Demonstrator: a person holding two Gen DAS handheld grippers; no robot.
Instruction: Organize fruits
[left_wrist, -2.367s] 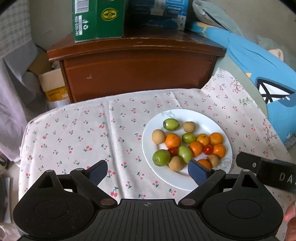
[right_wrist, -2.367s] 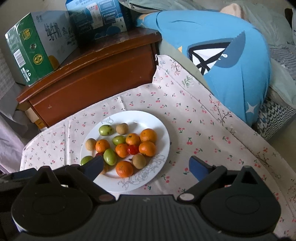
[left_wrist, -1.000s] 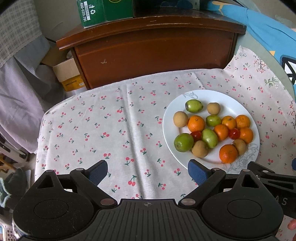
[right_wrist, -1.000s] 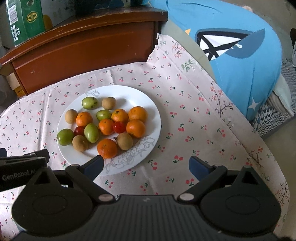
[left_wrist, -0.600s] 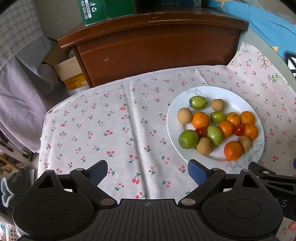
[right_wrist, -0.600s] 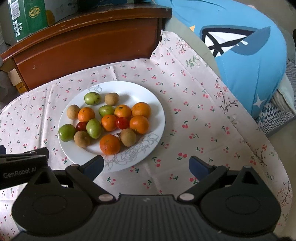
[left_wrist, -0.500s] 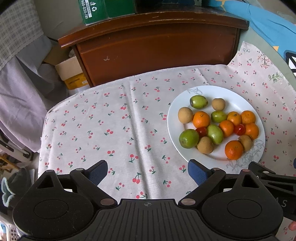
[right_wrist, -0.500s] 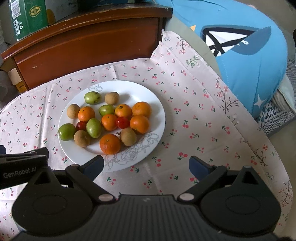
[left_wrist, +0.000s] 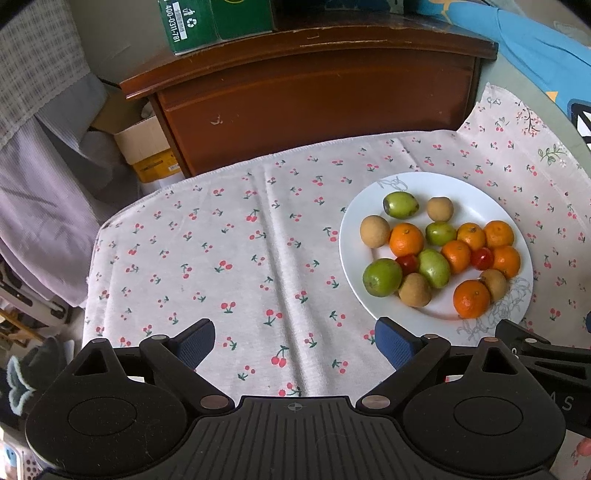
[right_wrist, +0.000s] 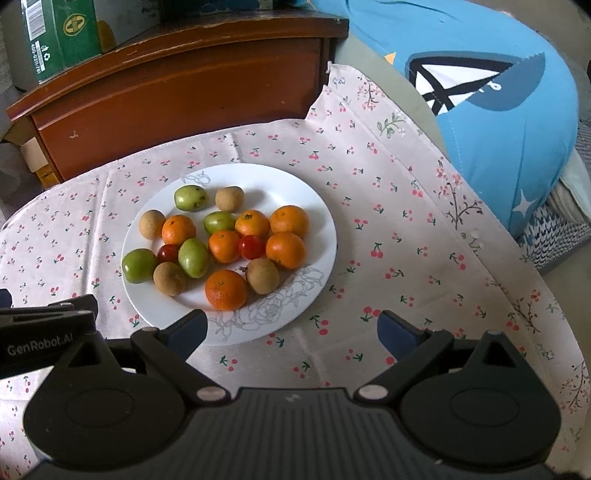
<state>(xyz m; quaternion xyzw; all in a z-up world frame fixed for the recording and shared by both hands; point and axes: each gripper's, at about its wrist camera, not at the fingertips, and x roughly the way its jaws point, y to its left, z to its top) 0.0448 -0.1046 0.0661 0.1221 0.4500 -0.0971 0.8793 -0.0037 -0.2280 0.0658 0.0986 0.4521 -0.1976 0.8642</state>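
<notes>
A white plate (left_wrist: 476, 195) (right_wrist: 295, 184) sits on a cherry-print tablecloth (left_wrist: 240, 258) (right_wrist: 406, 240). It holds several orange mandarins (right_wrist: 226, 290), several green fruits (right_wrist: 193, 257), several brown round fruits (right_wrist: 262, 276) and two red cherry tomatoes (right_wrist: 252, 246). My left gripper (left_wrist: 295, 341) hovers open over bare cloth, left of the plate and nearer the camera. My right gripper (right_wrist: 291, 330) is open too, its left finger (right_wrist: 188, 330) over the plate's near rim and its right finger over cloth. Nothing is between either pair of fingers.
A dark wooden cabinet (left_wrist: 317, 99) (right_wrist: 177, 81) stands behind the table with a green carton (left_wrist: 214, 18) (right_wrist: 55, 37) on top. A blue cushion (right_wrist: 498, 110) lies at the right. Cardboard boxes (left_wrist: 147, 147) and grey cloth (left_wrist: 40, 184) sit at the left.
Since 2.4 s ago both views have tipped down toward the table and the plate has shifted in frame. Over the last half second nothing has visibly moved. Both grippers stayed open.
</notes>
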